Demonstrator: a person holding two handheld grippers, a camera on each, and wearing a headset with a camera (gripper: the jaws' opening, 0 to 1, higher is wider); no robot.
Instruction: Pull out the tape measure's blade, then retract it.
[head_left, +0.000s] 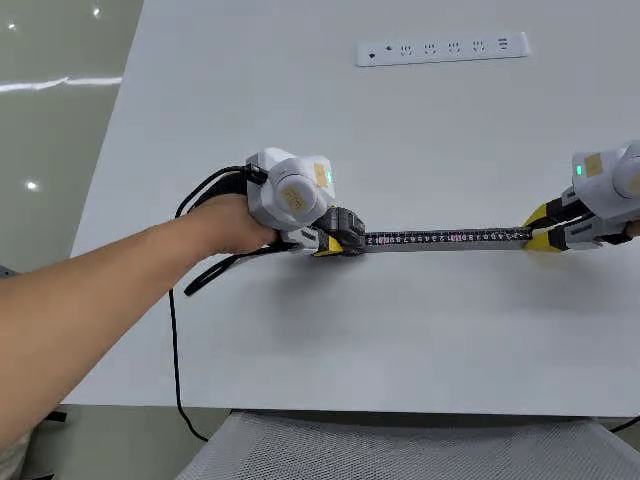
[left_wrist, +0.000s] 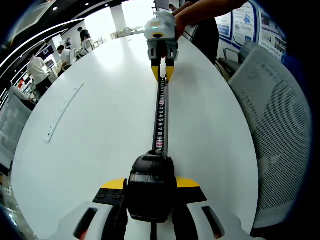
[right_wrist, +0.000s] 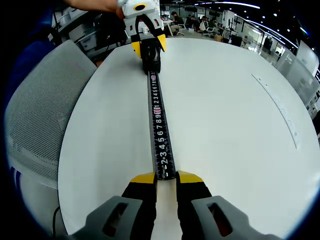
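Left tool (head_left: 335, 243) clamps tape measure case (left_wrist: 151, 190) on desk (head_left: 400, 340). Right tool (right_wrist: 165, 177) pinches blade (right_wrist: 159, 120) tip, well apart; blade flat between tools. Best: case pinned, right tool travels straight along blade line, slowly.

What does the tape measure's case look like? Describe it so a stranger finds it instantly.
On the white table, follow the numbered blade away from the right claw to its other end. There sits the case, a chunky black body clamped in the left claw; unlike the flat white power strip, it is dark and blocky.
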